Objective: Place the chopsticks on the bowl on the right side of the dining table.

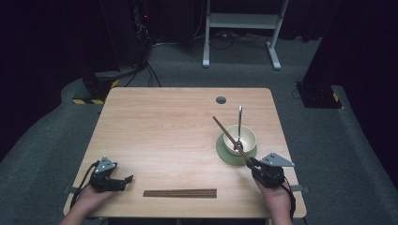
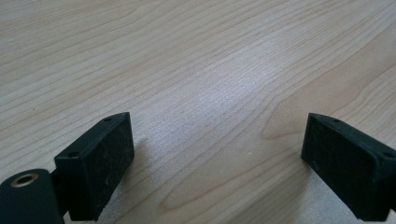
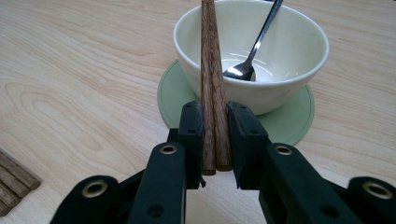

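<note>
My right gripper [image 3: 215, 116] is shut on a pair of brown wooden chopsticks [image 3: 211, 70] near their thick ends. The sticks slant up and away over the rim of a cream bowl [image 3: 289, 46]. A metal spoon [image 3: 254, 46] leans in the bowl, which stands on a pale green saucer [image 3: 173, 93]. From above, the right gripper [image 1: 256, 168] sits just in front of the saucer [image 1: 225, 154] at the table's right, and the chopsticks [image 1: 230, 136] cross the bowl [image 1: 246, 136] toward the upper left. My left gripper [image 1: 127, 180] rests near the front left, open over bare wood [image 2: 217, 154].
A flat strip of dark wooden slats [image 1: 180, 193] lies along the front edge between the two hands, and its end shows in the right gripper view [image 3: 11, 182]. A round cable hole [image 1: 220, 100] is at the far side of the wooden table [image 1: 164, 126].
</note>
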Motion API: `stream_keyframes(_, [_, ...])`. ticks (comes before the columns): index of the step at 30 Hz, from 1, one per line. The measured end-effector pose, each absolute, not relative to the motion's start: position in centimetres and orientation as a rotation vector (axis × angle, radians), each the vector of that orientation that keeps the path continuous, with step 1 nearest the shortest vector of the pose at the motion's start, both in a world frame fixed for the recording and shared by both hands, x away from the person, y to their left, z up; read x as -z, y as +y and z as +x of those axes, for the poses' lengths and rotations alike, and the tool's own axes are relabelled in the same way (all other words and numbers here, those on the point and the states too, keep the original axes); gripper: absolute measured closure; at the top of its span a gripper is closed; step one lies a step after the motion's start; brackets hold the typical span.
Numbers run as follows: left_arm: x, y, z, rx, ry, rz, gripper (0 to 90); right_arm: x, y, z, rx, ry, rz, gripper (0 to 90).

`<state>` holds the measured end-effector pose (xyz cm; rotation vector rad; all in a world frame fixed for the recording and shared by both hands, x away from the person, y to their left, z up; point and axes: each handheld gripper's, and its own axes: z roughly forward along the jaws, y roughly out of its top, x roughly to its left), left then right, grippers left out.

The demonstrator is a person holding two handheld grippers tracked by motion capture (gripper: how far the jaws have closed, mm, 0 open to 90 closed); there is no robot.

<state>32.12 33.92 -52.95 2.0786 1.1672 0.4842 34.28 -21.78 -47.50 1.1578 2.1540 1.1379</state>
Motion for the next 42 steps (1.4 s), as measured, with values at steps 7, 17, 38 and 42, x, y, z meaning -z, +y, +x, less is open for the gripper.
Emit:
stream_keyframes(7, [52.9,33.9,32.1,-0.483,1.165,2.079,9.3,47.5,-21.8,34.3,-1.134,2.146,1.168,67.8])
stream_keyframes(17, [53.0,33.9,32.2,-0.48,1.162,2.08,9.3,47.7,-22.5,34.4,-1.107,2.111,1.214,65.1])
stream_keyframes(38, [52.9,33.9,32.0,-0.469,1.155,2.086,10.3,47.6,-25.7,34.5,-1.056,1.96,1.337,60.6])
stream_keyframes(42, [52.8,33.8,31.9,-0.469,1.158,2.085,11.3,47.5,-25.8,34.8,-1.041,1.938,1.353,59.4])
